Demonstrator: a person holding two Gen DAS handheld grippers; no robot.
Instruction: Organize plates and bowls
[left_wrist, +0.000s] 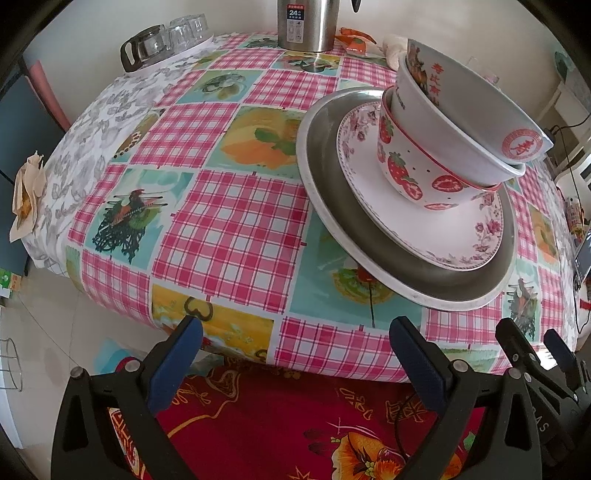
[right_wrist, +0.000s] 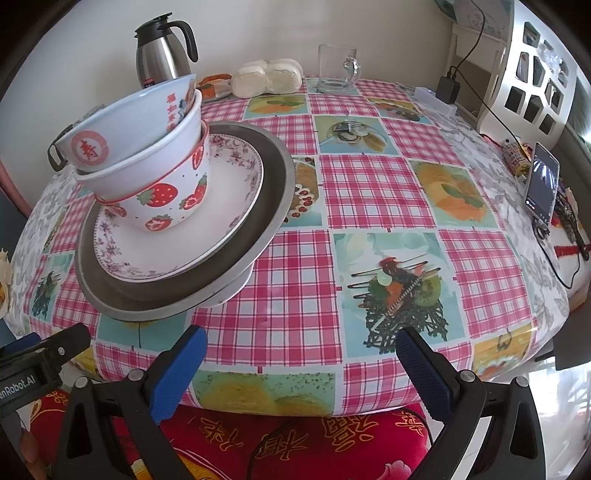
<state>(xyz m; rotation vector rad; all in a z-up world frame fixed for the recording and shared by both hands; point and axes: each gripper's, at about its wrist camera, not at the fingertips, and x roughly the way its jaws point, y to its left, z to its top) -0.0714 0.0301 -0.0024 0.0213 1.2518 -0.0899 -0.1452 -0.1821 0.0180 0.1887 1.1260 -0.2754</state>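
Dishes: bowls (left_wrist: 454, 122) nested on floral plate (left_wrist: 417, 221) in metal basin (left_wrist: 332, 184) near desk (left_wrist: 229, 221) edge; left gripper (left_wrist: 295, 354) and right gripper (right_wrist: 301, 363) jaws wide, empty.

On the table (right_wrist: 369, 184) a metal plate (right_wrist: 273, 173) is set, with a floral plate (right_wrist: 236, 177) laid in it. A strawberry bowl (right_wrist: 166, 199) is stood on that plate, and two more bowls (right_wrist: 147, 122) are nested inside it. A thermos jug (right_wrist: 162, 51), buns (right_wrist: 266, 77) and a glass mug (right_wrist: 338, 68) are ranged behind the stack.
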